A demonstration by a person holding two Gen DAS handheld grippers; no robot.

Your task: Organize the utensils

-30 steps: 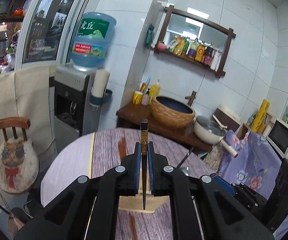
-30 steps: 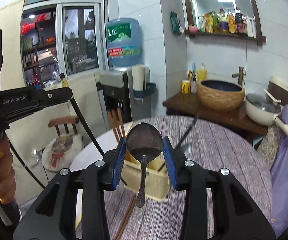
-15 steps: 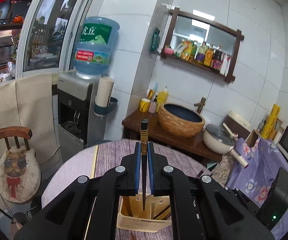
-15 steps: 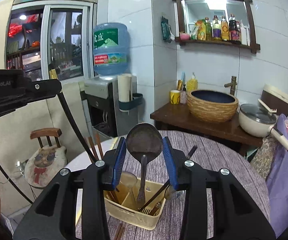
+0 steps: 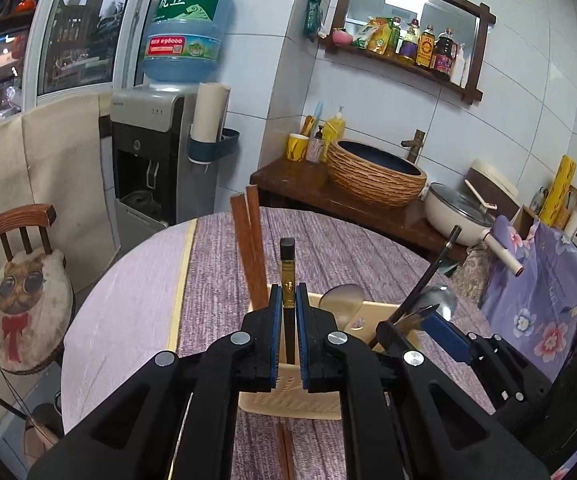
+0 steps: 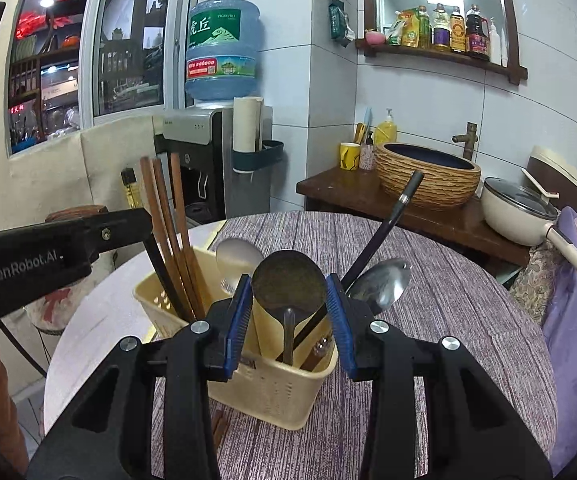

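The left gripper (image 5: 287,316) has its jaws clamped on a black chopstick (image 5: 287,276) with a gold band under its squared tip; the stick stands upright in the middle of the left wrist view, its lower length reaching down into the utensil basket (image 5: 288,400). The right gripper (image 6: 288,312) holds its jaws partly apart, pressed on either side of the round bowl of a dark metal spoon (image 6: 288,286), whose thin handle hangs straight down into the basket's near compartment.

The basket is pale yellow plastic with small perforations in its walls and a divider across the inside. It sits on the round worktop (image 6: 448,300), which wears a purple striped cloth, at centre frame in both views. Three reddish-brown wooden chopsticks (image 6: 168,232) lean in its left compartment, tips toward the upper left of the right wrist view. A pale spoon (image 6: 236,254) stands behind them, and a shiny steel spoon (image 6: 384,280) and a slanted black chopstick (image 6: 392,216) rise from the right side. More brown chopsticks (image 6: 218,426) lie flat on the cloth just below the basket.
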